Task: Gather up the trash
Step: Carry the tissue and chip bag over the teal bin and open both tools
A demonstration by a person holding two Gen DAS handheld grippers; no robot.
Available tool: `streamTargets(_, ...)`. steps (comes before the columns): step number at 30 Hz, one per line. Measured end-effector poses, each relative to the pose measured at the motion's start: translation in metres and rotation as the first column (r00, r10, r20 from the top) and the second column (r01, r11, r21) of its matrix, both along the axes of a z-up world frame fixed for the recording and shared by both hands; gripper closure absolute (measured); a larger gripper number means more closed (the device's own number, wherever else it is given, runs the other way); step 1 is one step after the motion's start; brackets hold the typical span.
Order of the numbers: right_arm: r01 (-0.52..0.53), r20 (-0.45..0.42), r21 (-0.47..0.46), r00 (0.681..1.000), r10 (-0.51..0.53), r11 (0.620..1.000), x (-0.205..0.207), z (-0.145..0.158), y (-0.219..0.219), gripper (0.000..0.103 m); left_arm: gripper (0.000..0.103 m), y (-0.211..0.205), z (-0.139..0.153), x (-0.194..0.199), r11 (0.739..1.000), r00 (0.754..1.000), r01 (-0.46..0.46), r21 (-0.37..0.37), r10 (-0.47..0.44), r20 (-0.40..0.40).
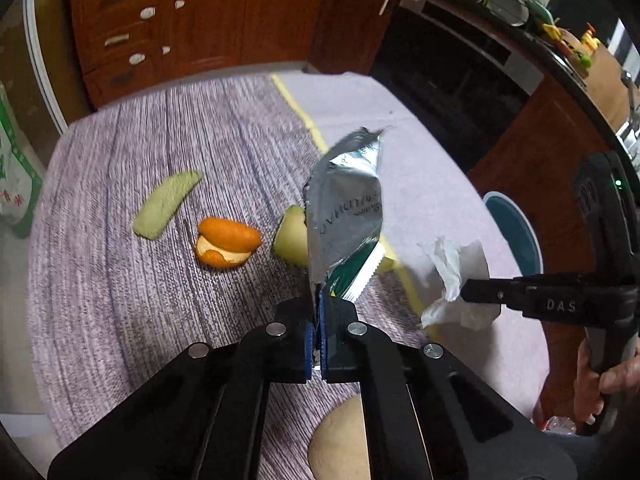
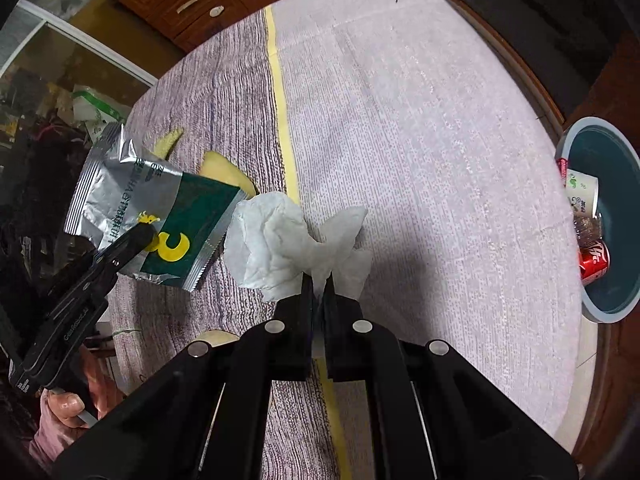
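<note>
My left gripper (image 1: 319,300) is shut on a silver and green foil wrapper (image 1: 346,204) and holds it above the table; both also show in the right wrist view, the gripper (image 2: 144,236) and the wrapper (image 2: 120,196). My right gripper (image 2: 318,284) is shut on a crumpled white tissue (image 2: 280,236), lifted off the cloth; it shows in the left wrist view (image 1: 466,294) with the tissue (image 1: 456,268). An orange peel (image 1: 226,242) and green fruit peels (image 1: 166,204) (image 1: 294,236) lie on the table.
The table has a grey cloth (image 2: 420,140) with a yellow stripe (image 2: 282,120). A teal bin (image 2: 612,240) stands off the table's right edge, holding a red can (image 2: 594,262) and a paper cup (image 2: 582,188). Wooden cabinets (image 1: 200,20) stand behind.
</note>
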State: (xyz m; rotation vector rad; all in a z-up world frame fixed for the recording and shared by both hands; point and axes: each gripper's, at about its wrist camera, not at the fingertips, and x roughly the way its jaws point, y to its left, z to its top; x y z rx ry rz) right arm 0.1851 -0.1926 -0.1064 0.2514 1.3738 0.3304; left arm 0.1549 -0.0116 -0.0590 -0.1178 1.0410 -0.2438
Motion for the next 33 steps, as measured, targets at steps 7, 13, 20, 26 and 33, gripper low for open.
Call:
streamTargets(7, 0.039, 0.062, 0.033, 0.997, -0.041, 0.999, -0.006, 0.028, -0.025, 0.098, 0.1, -0.018, 0.033, -0.011, 0.999, 0.998, 0.04, 0.012, -0.04, 0.038)
streamTargets(13, 0.091, 0.121, 0.06, 0.988, -0.098, 0.994, -0.013, 0.052, -0.067, 0.098, 0.1, -0.056, 0.059, -0.016, 0.993, 0.991, 0.108, 0.038, -0.111, 0.075)
streamTargets(20, 0.182, 0.163, 0.087, 0.967, -0.195, 0.979, -0.024, 0.069, -0.13, 0.098, 0.1, -0.116, 0.072, -0.013, 0.976, 0.974, 0.203, 0.078, -0.209, 0.087)
streamTargets(26, 0.27, 0.172, 0.108, 0.943, -0.285, 0.957, -0.028, 0.069, -0.188, 0.098, 0.1, -0.177, 0.075, -0.003, 0.948, 0.95, 0.297, 0.112, -0.306, 0.07)
streamTargets(33, 0.402, 0.163, 0.129, 0.893, -0.419, 0.907, -0.042, 0.061, -0.27, 0.098, 0.1, -0.26, 0.065, 0.016, 0.903, 0.909, 0.407, 0.134, -0.415, 0.034)
